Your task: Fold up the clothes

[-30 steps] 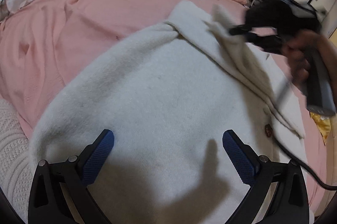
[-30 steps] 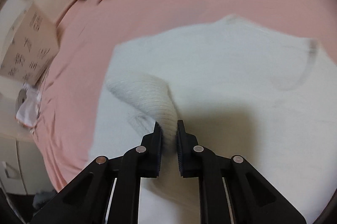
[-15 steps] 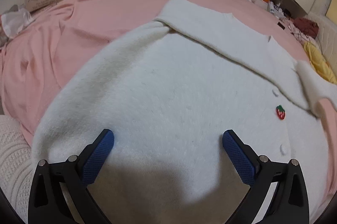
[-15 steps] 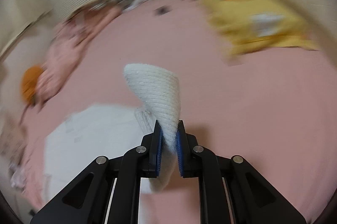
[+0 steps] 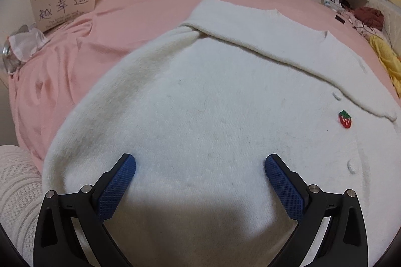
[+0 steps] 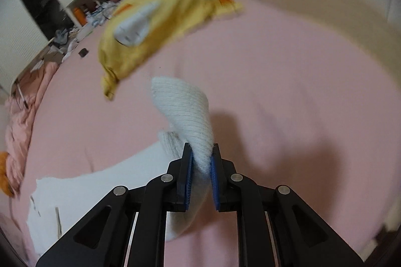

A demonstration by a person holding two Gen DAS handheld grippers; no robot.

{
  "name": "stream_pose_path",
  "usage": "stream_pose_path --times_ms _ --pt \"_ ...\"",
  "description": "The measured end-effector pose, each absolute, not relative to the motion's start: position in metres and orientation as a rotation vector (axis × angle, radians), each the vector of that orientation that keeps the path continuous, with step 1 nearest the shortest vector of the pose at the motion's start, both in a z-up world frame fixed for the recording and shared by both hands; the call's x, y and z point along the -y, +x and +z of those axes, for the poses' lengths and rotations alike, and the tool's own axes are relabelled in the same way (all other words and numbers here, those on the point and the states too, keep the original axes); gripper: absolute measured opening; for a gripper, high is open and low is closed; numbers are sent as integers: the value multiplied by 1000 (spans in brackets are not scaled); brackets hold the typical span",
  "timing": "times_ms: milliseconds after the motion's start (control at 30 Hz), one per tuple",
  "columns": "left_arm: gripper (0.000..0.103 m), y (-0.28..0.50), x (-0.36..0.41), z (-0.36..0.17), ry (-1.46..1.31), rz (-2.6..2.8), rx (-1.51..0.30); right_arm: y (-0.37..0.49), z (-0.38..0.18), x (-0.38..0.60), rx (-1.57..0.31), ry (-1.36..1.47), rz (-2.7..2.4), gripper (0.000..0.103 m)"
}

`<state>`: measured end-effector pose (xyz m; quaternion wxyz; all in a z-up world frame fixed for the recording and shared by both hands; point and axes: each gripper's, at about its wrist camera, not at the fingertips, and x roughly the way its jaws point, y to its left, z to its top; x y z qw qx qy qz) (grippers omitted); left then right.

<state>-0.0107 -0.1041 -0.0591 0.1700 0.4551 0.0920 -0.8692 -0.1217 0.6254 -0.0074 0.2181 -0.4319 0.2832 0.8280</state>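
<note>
While a white knitted cardigan lies spread flat on a bed with a pink sheet, the left tool hovers just above its body, fingers spread wide and holding nothing. One sleeve lies folded across the chest, near a strawberry patch. The right tool is clenched on the ribbed cuff of the other sleeve, lifting it off the sheet beside a yellow garment. Judging by its fuzzy, thick look, the knit is soft, light and floppy, likely to stretch and sag if pulled. Cuffs, hem and shoulder seams seem the best places to grip.
</note>
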Motion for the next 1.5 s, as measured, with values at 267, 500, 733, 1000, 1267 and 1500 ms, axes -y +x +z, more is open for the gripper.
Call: stream_pose_path --times_ms 267,500,733,1000,1267,1500 --pt "103 -12 102 -59 1292 -2445 -231 -69 4 -660 -499 -1029 2088 24" --pt "103 -13 99 -60 1283 -2435 -218 -88 5 -586 -478 -1198 2572 33" --pt "103 -13 102 -59 1299 -2443 -219 -54 -13 -639 -736 -1062 2209 32" --pt "103 -14 102 -59 1292 -2439 -218 -33 85 -532 -372 -973 2498 36" --pt "103 -13 99 -50 1271 -2474 -145 -9 67 -269 -250 -1256 2911 85" --pt "103 -9 98 -47 1322 -2590 -202 -1 -8 -152 -101 -1379 2858 85"
